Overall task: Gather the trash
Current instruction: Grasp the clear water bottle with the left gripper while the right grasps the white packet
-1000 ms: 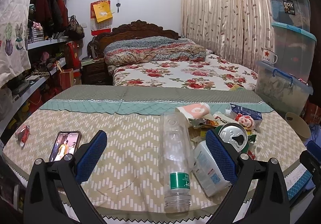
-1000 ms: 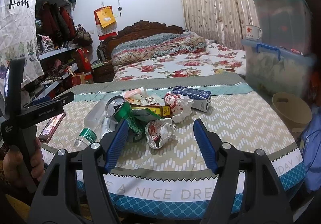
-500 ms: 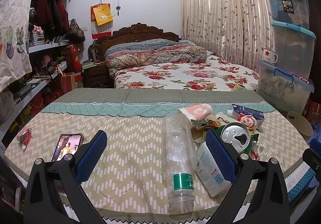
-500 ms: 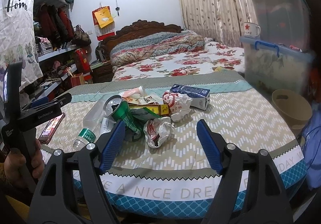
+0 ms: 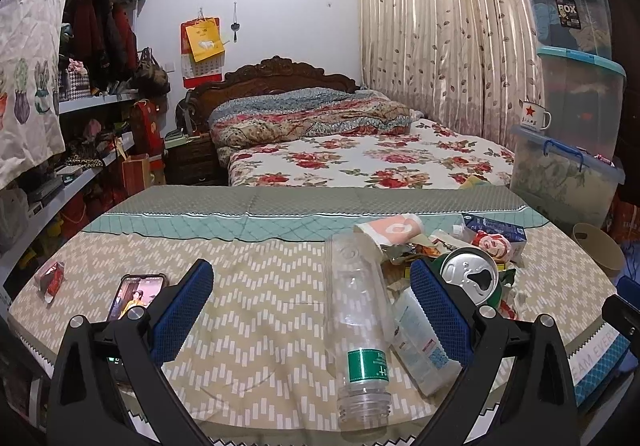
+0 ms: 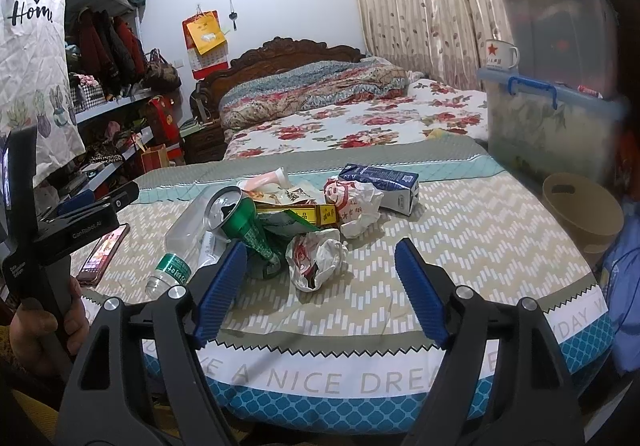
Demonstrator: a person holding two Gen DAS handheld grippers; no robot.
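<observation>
Showing: a trash pile (image 6: 304, 214) on a cloth-covered table (image 6: 460, 246), a bed behind.
Trash: clear bottle (image 5: 358, 310) lying capless and empty, green can (image 6: 240, 222) tipped over with its top open, blue carton (image 6: 384, 184), crumpled wrappers (image 6: 316, 258).
Bin: tan basket (image 6: 580, 210) off the table's right edge; contents not visible.
Stacked tubs (image 5: 572, 86): lidded, holding fabric.
Left gripper (image 5: 312, 310): jaws spread, holding nothing, bottle between them untouched.
Right gripper (image 6: 320, 286): jaws just widened, nothing pinched.

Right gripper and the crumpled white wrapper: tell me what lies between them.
Only bare zigzag tablecloth. In the right wrist view the right gripper stands open, short of the crumpled white wrapper, with nothing else in that stretch.
</observation>
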